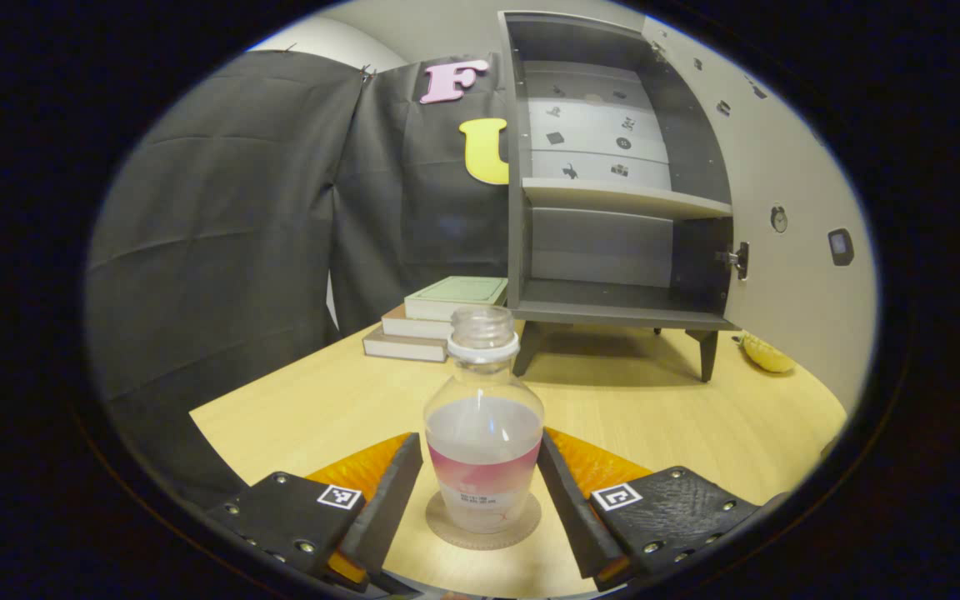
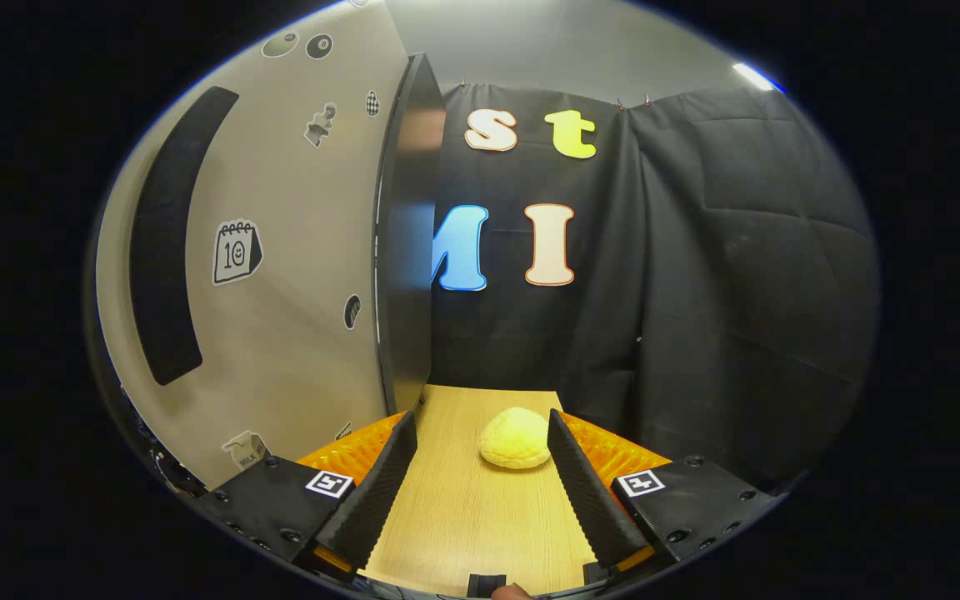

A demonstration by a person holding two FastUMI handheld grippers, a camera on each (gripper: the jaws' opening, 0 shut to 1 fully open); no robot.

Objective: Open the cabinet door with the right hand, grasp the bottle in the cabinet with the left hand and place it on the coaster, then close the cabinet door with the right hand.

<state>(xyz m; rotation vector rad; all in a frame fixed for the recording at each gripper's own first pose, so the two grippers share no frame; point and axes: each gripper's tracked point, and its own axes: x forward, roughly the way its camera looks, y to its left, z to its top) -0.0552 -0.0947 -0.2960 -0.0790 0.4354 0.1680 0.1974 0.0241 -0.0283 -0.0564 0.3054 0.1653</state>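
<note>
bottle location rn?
Left gripper view: bottle stands on the coaster between the left claw's open fingers, cabinet behind.

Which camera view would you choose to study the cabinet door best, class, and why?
The right gripper view: the open cabinet door stands close beside the right hand-held gripper, showing its outer face, its dark handle and its stickers. The left gripper view shows the door's inner face, farther off, swung out from the cabinet.

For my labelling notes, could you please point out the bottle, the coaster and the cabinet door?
bottle [image 1: 483,450]: left gripper view, its body.
coaster [image 1: 445,525]: left gripper view, its left rim.
door [image 2: 297,275]: right gripper view, its outer face.
</note>
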